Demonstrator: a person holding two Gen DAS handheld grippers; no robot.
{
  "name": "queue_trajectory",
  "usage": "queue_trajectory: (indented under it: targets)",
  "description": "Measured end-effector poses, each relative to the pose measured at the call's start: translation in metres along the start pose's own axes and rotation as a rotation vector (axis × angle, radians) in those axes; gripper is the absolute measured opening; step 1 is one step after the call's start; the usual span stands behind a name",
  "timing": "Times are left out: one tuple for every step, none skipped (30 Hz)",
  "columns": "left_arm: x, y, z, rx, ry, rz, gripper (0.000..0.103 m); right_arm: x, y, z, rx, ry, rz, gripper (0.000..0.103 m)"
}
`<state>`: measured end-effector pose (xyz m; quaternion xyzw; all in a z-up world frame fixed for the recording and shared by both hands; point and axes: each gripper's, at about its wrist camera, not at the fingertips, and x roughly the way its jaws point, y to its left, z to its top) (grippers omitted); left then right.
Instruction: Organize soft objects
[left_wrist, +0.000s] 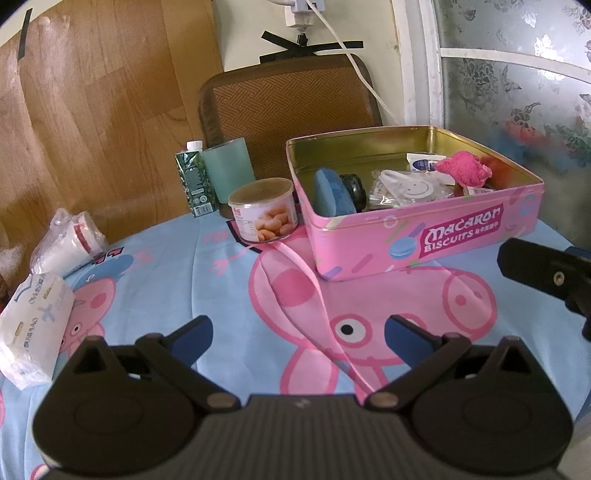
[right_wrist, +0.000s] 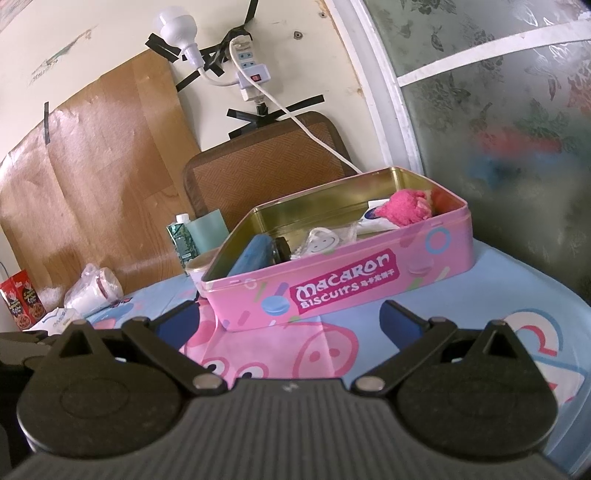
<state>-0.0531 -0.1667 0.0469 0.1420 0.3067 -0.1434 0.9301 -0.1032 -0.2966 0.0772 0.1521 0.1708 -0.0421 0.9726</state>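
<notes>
A pink "Macaron Biscuits" tin (left_wrist: 461, 236) stands open on the cartoon-pig tablecloth; it also shows in the right wrist view (right_wrist: 369, 291). Inside lie a blue sponge (left_wrist: 330, 192), a dark jar (left_wrist: 354, 188), a clear packet with a smiley face (left_wrist: 410, 188), a white sachet (left_wrist: 424, 162) and a pink fluffy cloth (left_wrist: 463, 168), which also shows in the right wrist view (right_wrist: 408, 207). My left gripper (left_wrist: 297, 332) is open and empty, low over the cloth in front of the tin. My right gripper (right_wrist: 290, 321) is open and empty, just before the tin's front wall.
A snack tub (left_wrist: 264, 210), green carton (left_wrist: 194, 177) and frosted cup (left_wrist: 229, 170) stand left of the tin. A tissue pack (left_wrist: 33, 328) and bagged white item (left_wrist: 70, 240) lie at the left. A red box (right_wrist: 22, 299) and a chair back (left_wrist: 291, 107) are behind.
</notes>
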Motion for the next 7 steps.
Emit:
queue_trajectory:
  targets:
    - [-0.0004,0.0001,-0.0001,0.001,-0.003,-0.004,0.103,-0.0002,0.0002,-0.0001,-0.001,0.0,-0.001,0.103]
    - [-0.0012,0.0006,-0.0004,0.0,-0.01,-0.01,0.103,-0.0002,0.0004,0.0,-0.001,-0.001,-0.002,0.103]
    - [-0.0026,0.0016,-0.0009,-0.005,-0.019,-0.02,0.103,-0.0003,0.0008,0.0,-0.002,-0.001,-0.003,0.103]
    - [-0.0038,0.0027,-0.0008,-0.01,-0.024,-0.032,0.103,-0.0002,0.0009,0.0003,-0.002,-0.001,-0.002,0.103]
    - [-0.0051,0.0036,-0.0005,-0.012,-0.03,-0.041,0.103,-0.0004,0.0011,0.0001,-0.004,-0.001,-0.003,0.103]
    - [-0.0063,0.0036,-0.0002,-0.01,-0.037,-0.048,0.103,-0.0002,0.0011,0.0001,-0.005,-0.001,-0.004,0.103]
    - [-0.0076,0.0038,-0.0001,-0.006,-0.045,-0.053,0.103,0.0002,0.0017,0.001,-0.006,0.0,-0.005,0.103]
